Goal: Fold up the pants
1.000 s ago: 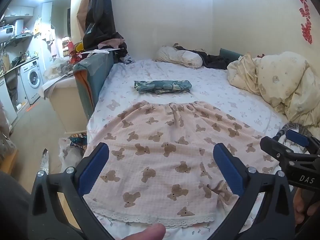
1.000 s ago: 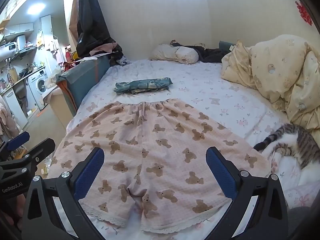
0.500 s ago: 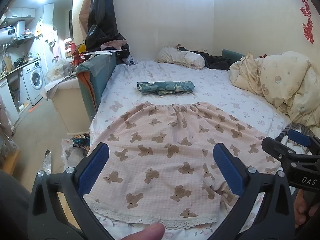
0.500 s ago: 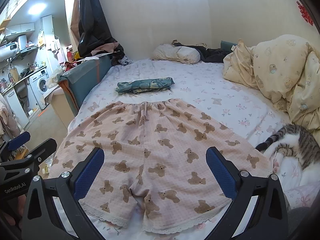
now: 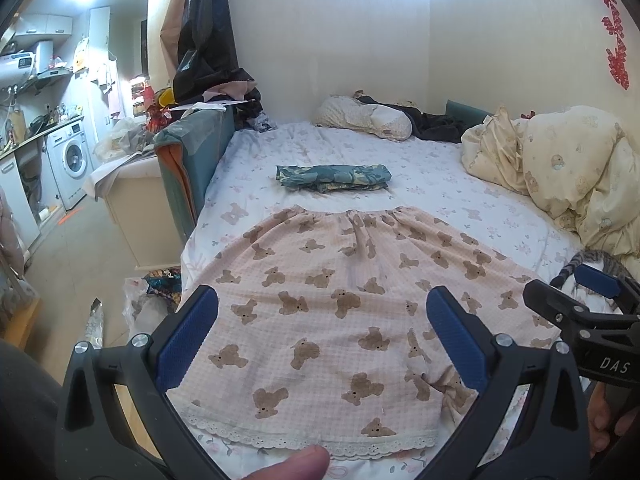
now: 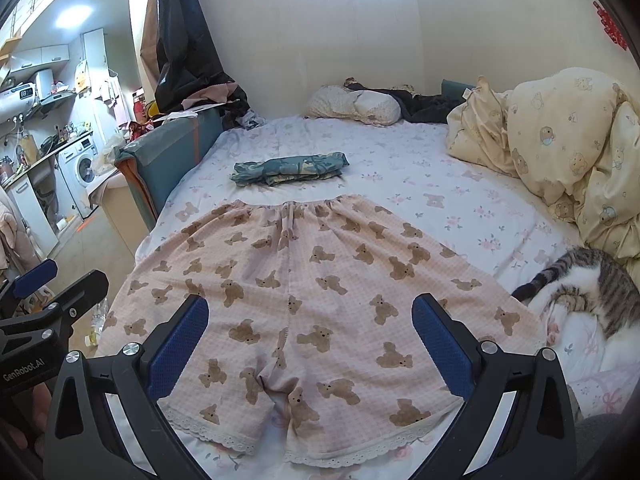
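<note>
Pink pants with a brown bear print (image 5: 340,300) lie spread flat on the bed, waistband far, lace hems near; they also show in the right wrist view (image 6: 320,292). My left gripper (image 5: 322,336) is open and empty, hovering above the left leg near the hem. My right gripper (image 6: 310,340) is open and empty, above the crotch and right leg. Each gripper shows at the edge of the other's view: the right one (image 5: 588,304), the left one (image 6: 44,292).
A folded teal garment (image 5: 332,178) lies beyond the waistband. A tabby cat (image 6: 592,292) lies by the right leg. A cream duvet (image 6: 560,148) is piled at right, pillows (image 5: 364,118) at the wall. The bed's left edge drops to the floor (image 5: 80,248).
Both grippers have drifted slightly, so the pants sit a little differently in view. The jaws stay open and the pants have not moved.
</note>
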Available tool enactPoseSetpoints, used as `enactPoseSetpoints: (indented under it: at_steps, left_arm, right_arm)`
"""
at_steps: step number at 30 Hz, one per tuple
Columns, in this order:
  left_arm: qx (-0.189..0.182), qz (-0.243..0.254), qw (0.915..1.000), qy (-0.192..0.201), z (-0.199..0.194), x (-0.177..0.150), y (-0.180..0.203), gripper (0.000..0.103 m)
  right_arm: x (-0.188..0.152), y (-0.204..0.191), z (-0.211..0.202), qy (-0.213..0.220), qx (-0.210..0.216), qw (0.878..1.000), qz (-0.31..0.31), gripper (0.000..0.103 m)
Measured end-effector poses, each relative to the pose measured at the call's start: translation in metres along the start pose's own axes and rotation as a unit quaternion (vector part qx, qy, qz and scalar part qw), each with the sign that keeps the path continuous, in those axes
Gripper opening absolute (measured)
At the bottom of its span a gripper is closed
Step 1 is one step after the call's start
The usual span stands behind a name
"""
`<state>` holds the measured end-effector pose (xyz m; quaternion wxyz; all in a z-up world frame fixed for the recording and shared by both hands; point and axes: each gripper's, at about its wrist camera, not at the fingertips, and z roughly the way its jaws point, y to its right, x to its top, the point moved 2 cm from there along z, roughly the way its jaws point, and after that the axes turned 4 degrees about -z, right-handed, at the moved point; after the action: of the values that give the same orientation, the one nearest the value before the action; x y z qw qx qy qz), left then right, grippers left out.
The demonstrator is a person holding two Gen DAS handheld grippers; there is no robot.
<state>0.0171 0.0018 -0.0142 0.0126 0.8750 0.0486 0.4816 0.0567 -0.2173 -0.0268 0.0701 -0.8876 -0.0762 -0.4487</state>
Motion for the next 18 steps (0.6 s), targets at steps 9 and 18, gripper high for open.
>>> enactPoseSetpoints:
  at_steps: [9, 18]
  left_arm:
    - [-0.002, 0.0, 1.0, 0.002, -0.003, 0.0018, -0.0017, 0.103]
    - [-0.002, -0.002, 1.0, -0.001, -0.0035, 0.0012, -0.0023, 0.103]
  right_arm:
    - [-0.005, 0.0026, 0.002, -0.003, 0.001, 1.0, 0.0, 0.103]
    - [-0.004, 0.0027, 0.0014, -0.005, 0.002, 1.0, 0.001, 0.103]
